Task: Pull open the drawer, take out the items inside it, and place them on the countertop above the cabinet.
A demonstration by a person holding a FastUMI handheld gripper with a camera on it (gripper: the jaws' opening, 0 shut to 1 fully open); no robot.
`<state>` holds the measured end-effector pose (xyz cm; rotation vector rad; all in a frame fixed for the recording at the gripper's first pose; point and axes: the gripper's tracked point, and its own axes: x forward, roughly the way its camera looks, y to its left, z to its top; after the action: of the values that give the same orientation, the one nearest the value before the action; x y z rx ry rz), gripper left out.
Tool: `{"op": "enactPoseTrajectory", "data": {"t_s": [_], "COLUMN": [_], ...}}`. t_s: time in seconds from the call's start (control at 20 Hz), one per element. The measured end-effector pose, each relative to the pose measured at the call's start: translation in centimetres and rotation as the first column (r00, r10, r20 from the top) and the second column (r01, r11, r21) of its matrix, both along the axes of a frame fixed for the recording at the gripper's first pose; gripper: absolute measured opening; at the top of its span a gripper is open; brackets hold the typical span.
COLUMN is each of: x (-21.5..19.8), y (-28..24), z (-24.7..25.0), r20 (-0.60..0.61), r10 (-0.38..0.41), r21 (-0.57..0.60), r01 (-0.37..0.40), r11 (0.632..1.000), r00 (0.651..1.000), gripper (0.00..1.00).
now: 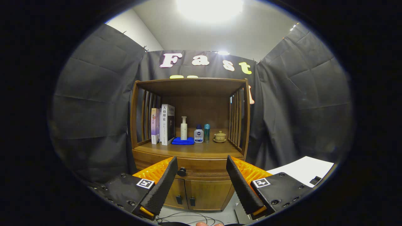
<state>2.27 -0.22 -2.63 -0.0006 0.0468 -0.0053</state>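
Note:
A brown wooden cabinet stands ahead against the booth wall. Its drawer is closed, with a small dark knob showing just inside my left finger. My gripper is open, with nothing between its fingers, and is held some way back from the drawer front. The countertop above the drawer carries books, a white pump bottle on a blue cloth, a small white bottle, a teal bottle and a lidded clay cup. The drawer's contents are hidden.
Below the drawer are two cabinet doors with dark handles. A white board lies to the right on the floor. Cables run across the floor in front of the cabinet. A fingertip shows below the gripper.

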Motion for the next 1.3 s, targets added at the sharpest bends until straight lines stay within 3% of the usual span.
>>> {"op": "enactPoseTrajectory", "data": {"t_s": [0.3,0.7,1.0,1.3], "x": [2.5,9.1,15.0,19.0], "y": [0.2,0.7,3.4,5.0], "z": [-0.6,-1.2,-5.6,-11.2], "r20": [-0.012,-0.028,-0.104,-0.194], "r10": [-0.004,-0.005,0.055,0.073], "r21": [-0.002,-0.027,-0.013,0.030], "r01": [0.004,0.004,-0.057,-0.068], "r11": [1.000,1.000,0.998,0.997], "r00": [1.000,1.000,0.993,0.978], "gripper": [0.98,0.98,0.98,0.98]}}
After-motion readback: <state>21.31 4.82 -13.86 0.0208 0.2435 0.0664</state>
